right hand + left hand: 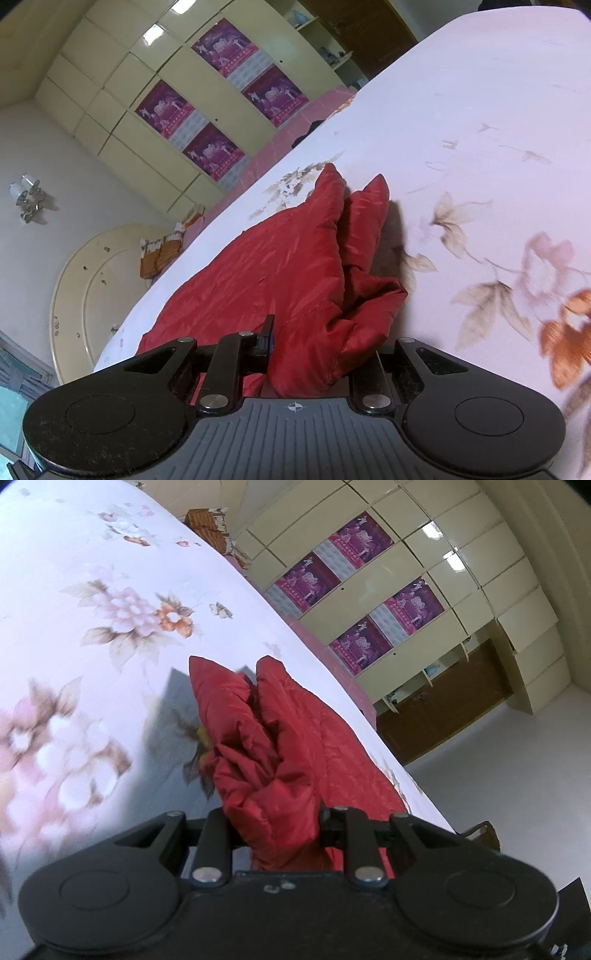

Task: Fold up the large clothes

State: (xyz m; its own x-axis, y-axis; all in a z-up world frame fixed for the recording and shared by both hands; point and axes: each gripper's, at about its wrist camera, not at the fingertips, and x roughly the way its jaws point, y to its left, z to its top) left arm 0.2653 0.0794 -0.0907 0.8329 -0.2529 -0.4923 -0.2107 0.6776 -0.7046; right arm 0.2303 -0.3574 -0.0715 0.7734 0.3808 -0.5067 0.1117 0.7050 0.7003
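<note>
Each clamped on a bunched edge, the left hand-held gripper (275, 834) and right hand-held gripper (308, 363) lift the soft, slippery, light red quilted padded jacket (295, 720), which trails toward twelve o'clock over the floral-sheeted bed (74, 590).

The quilted red padded garment (280, 738) I hold is one solid deep red, its shiny fabric catching lighter red streaks along the creases. Under it, the pale lilac-white bedsheet (92, 554) carries a floral print: pink and white blossoms, orange flowers, and grey-brown leaves. My black left gripper (275, 827) is plain matte black with silver rivets; my black right gripper (308, 350) is the same, above a grey ribbed plate. The cream glossy wardrobe doors (122, 62) bear four magenta-purple posters (221, 44) with pale figures. A pink bed edge (295, 129) runs below the sheet.
</note>
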